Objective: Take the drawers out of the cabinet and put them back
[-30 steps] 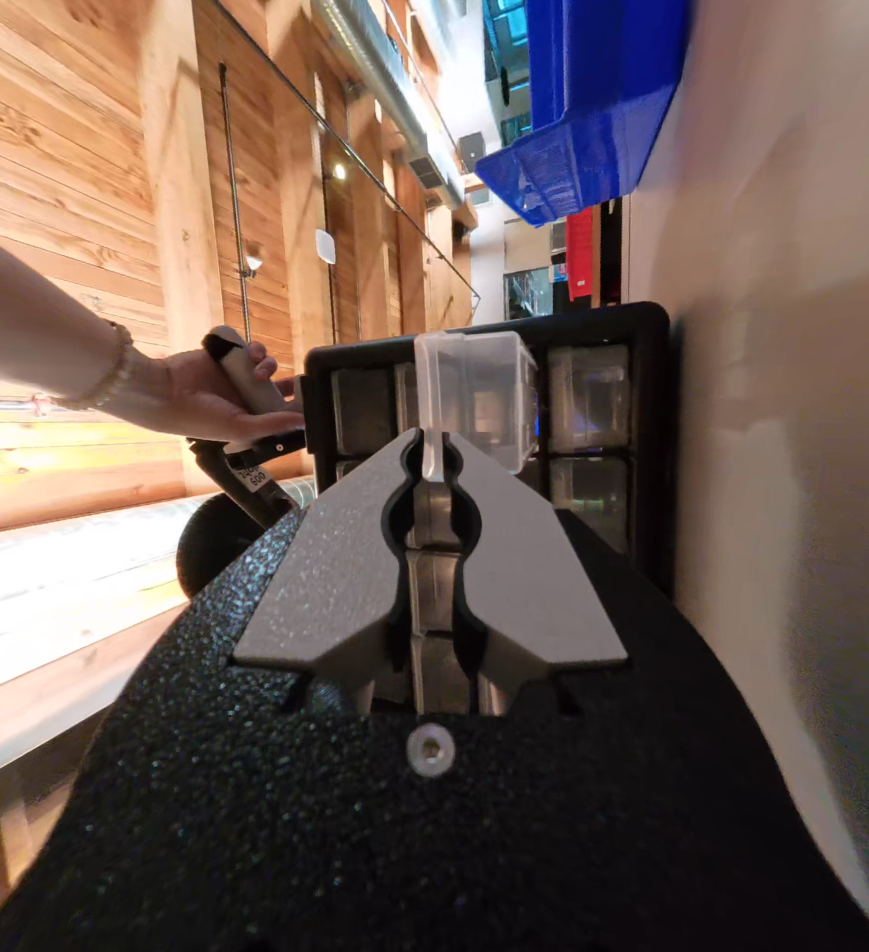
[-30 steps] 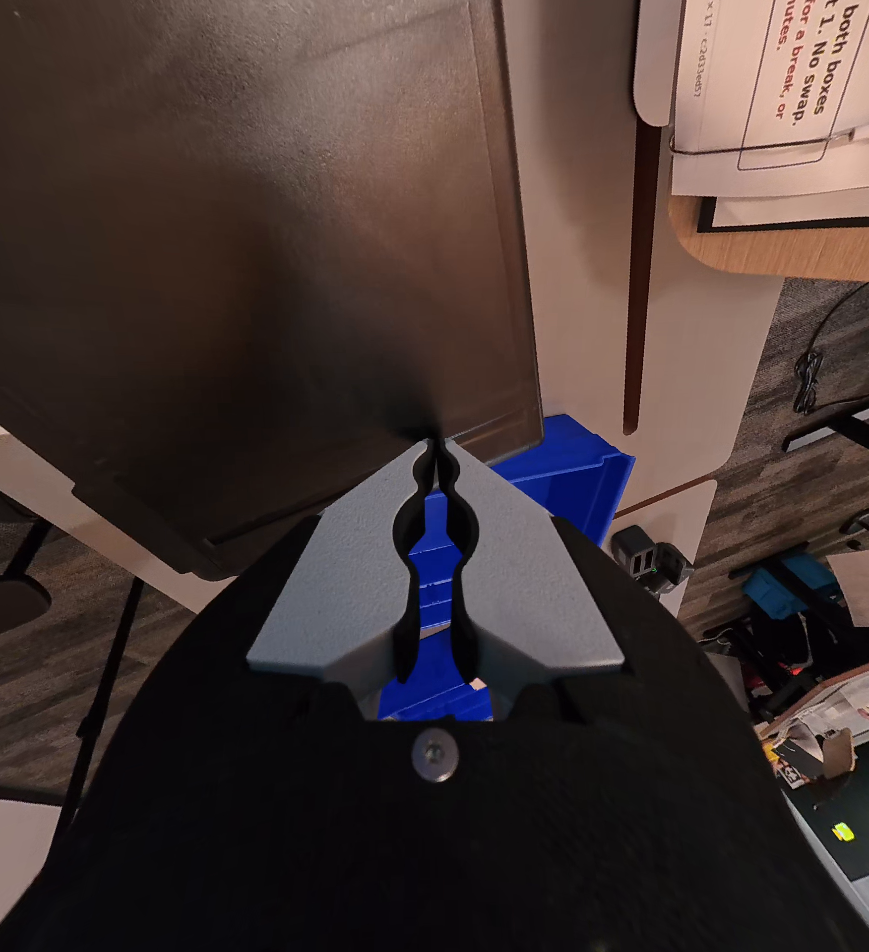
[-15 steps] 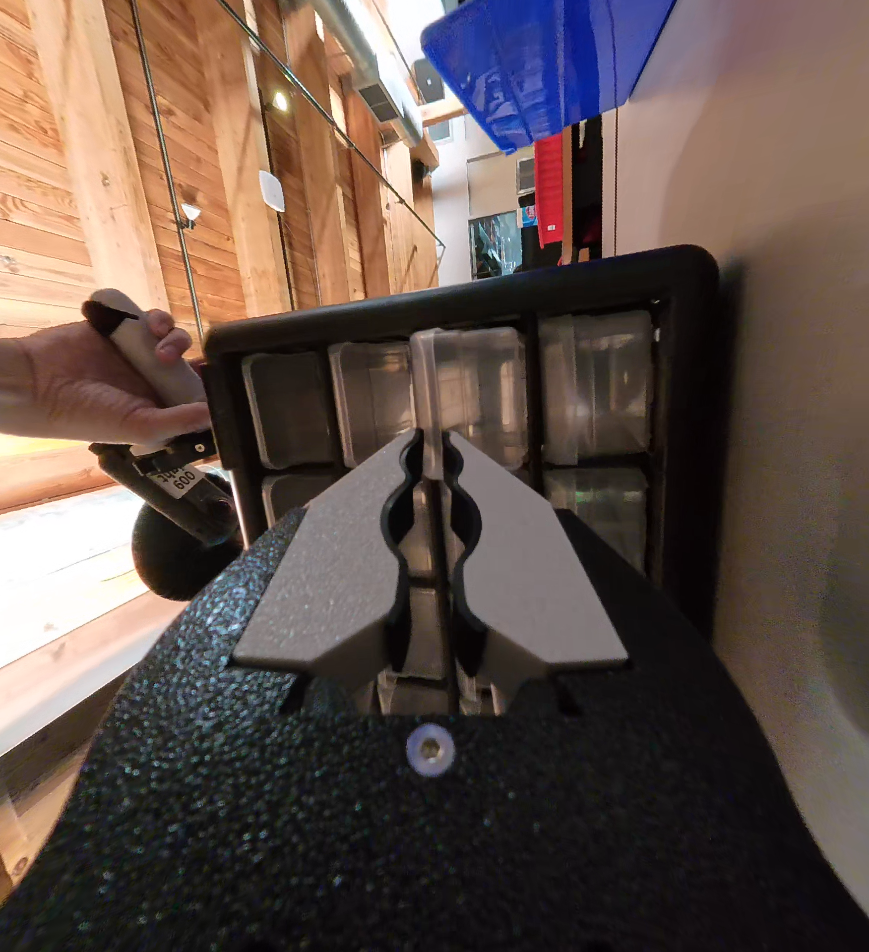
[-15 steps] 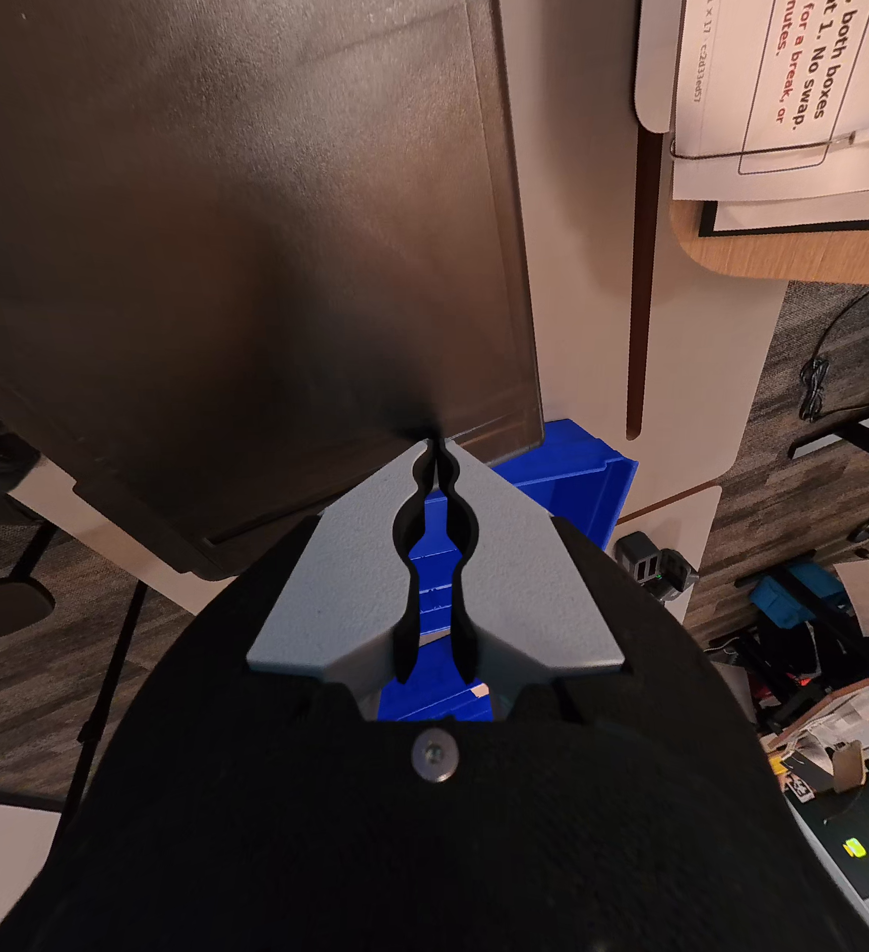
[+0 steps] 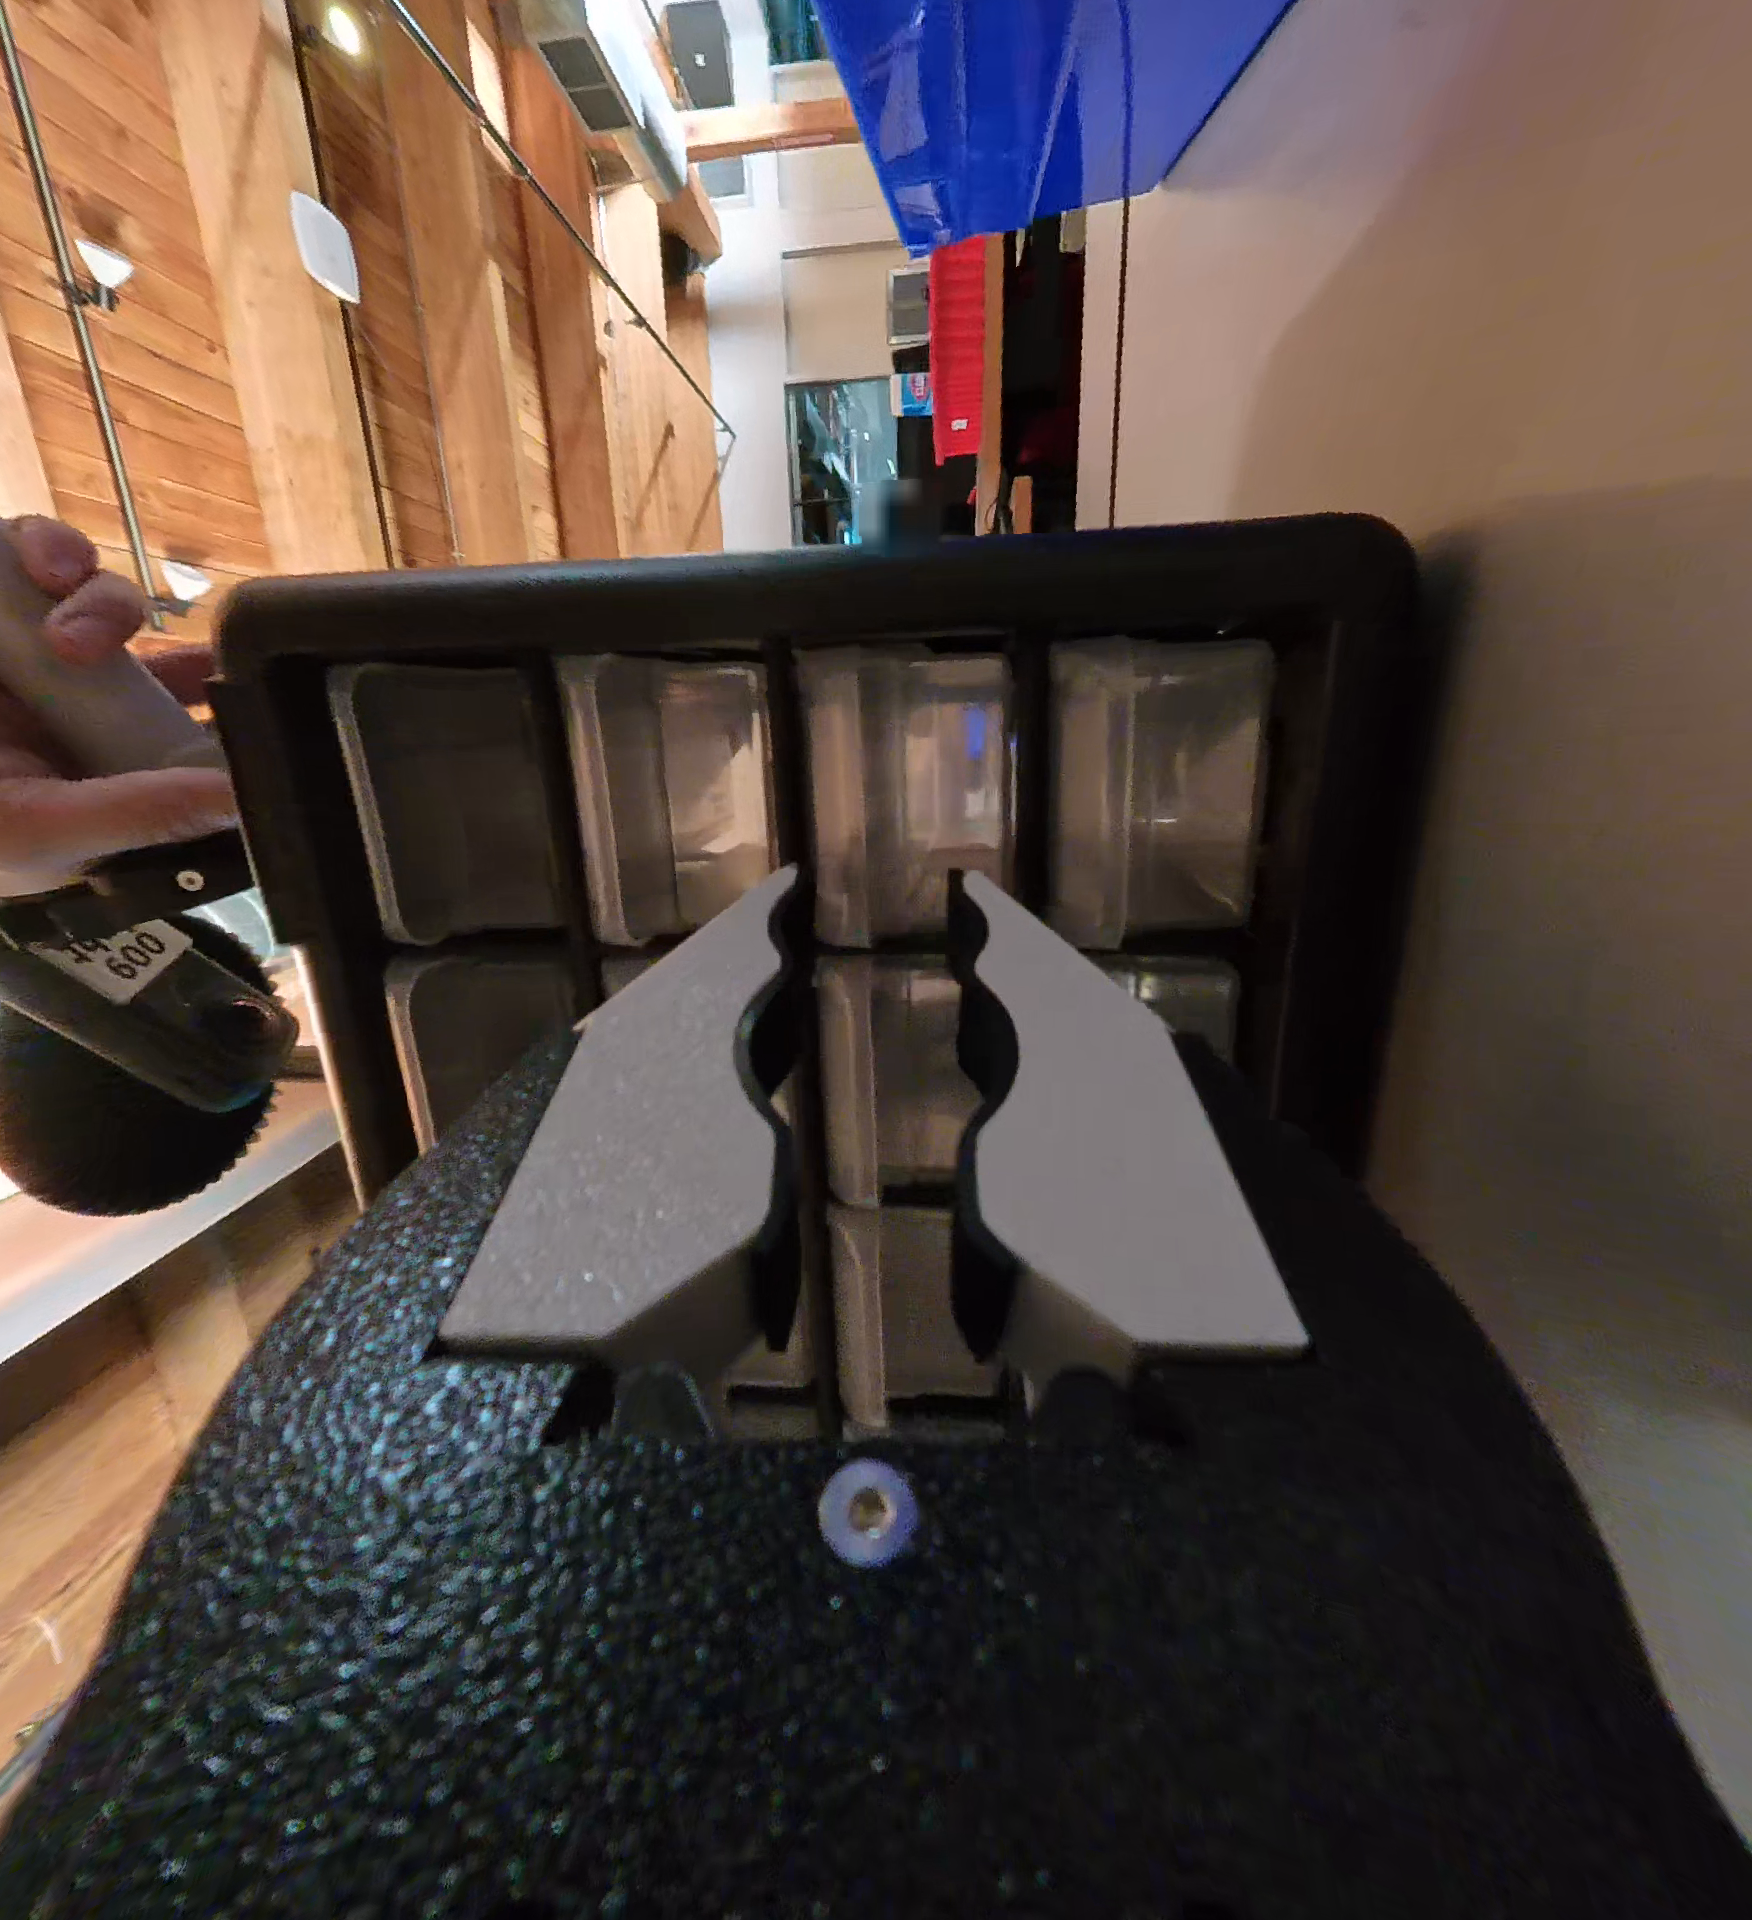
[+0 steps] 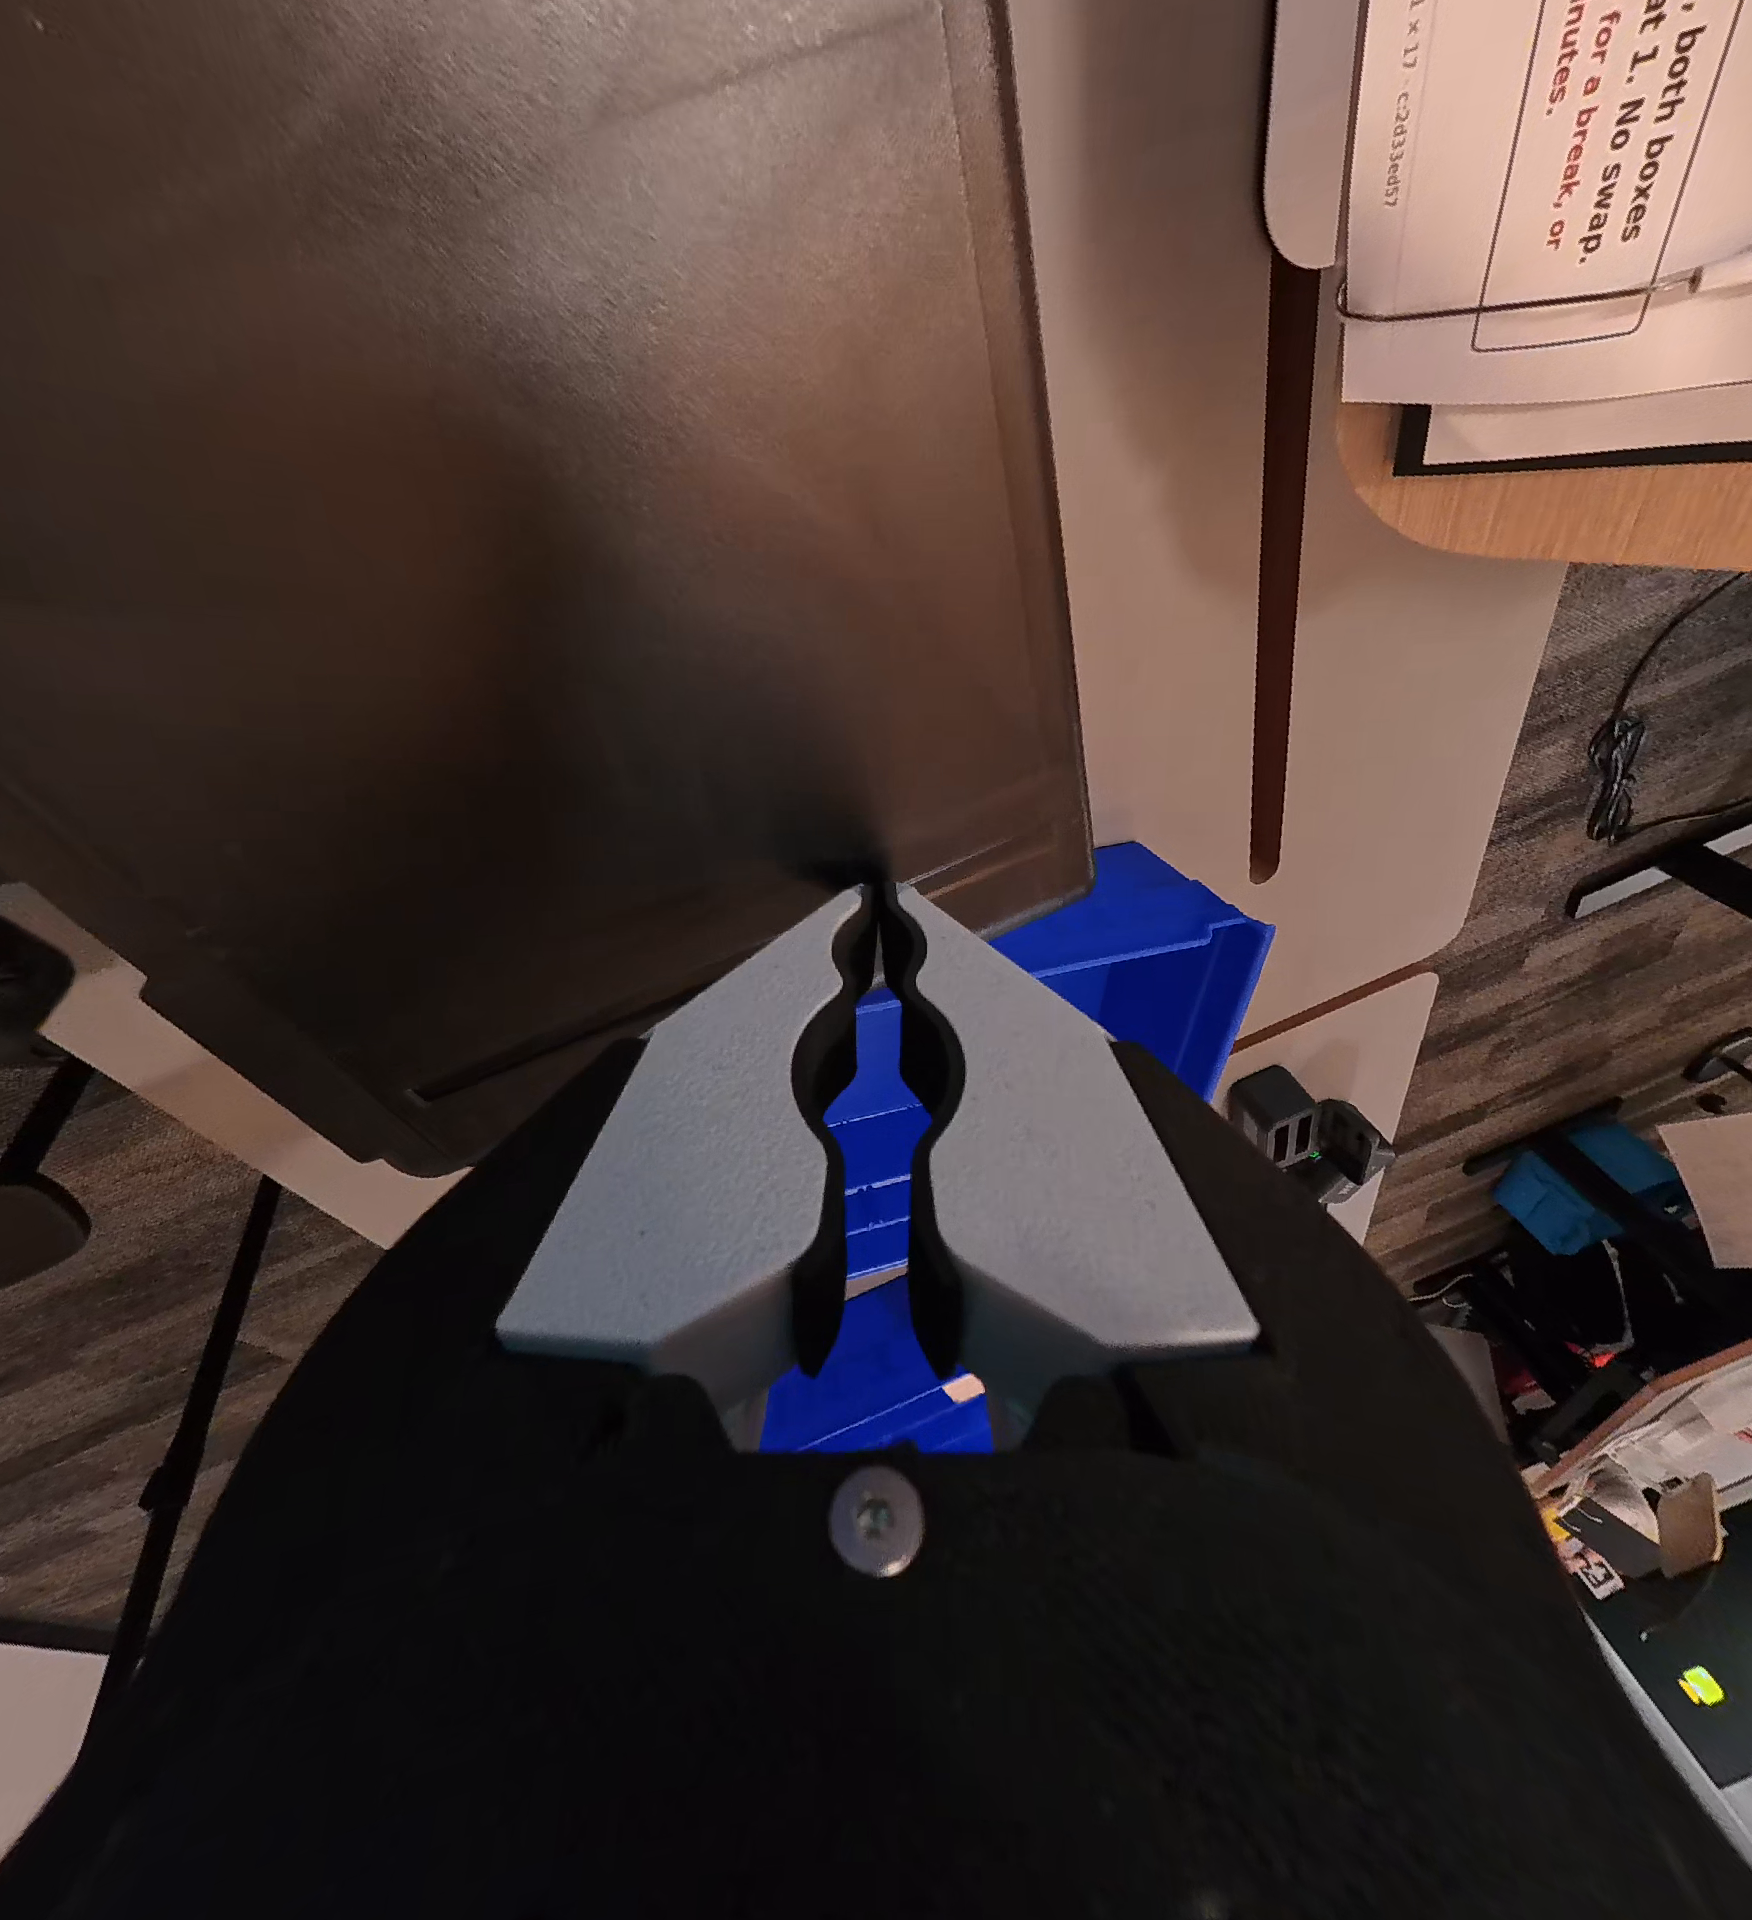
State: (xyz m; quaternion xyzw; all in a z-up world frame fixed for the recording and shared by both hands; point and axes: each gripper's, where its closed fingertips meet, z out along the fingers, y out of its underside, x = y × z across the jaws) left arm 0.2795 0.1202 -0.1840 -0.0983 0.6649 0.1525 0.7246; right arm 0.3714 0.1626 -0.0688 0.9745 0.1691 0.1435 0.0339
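A: How does the left hand-held gripper (image 5: pixel 877 883) stand?

B: Released, its grey fingers (image 5: pixel 685 1091) parted just in front of the black plastic drawer cabinet (image 5: pixel 810 592), holding nothing. Its tips frame the clear plastic drawer (image 5: pixel 903 769) third from the cabinet's left edge, which sits pushed into its slot.

A: And the right hand-held gripper (image 6: pixel 877 894)?

B: Clenched, tips pressed against the cabinet's flat black side panel (image 6: pixel 498 468). From the left wrist view, a person's hand (image 5: pixel 10 769) grips its pale handle beside the cabinet's left edge.

A: Any writing?

B: A small white sticker (image 5: pixel 119 951) on that gripper's body, and a printed sheet (image 6: pixel 1578 187) beyond the cabinet.

A: Containers?

B: The cabinet's clear drawers look empty, though reflections blur them. A blue plastic bin (image 6: pixel 1132 966) sits on the counter (image 6: pixel 1184 520) beyond the cabinet; its contents are hidden.
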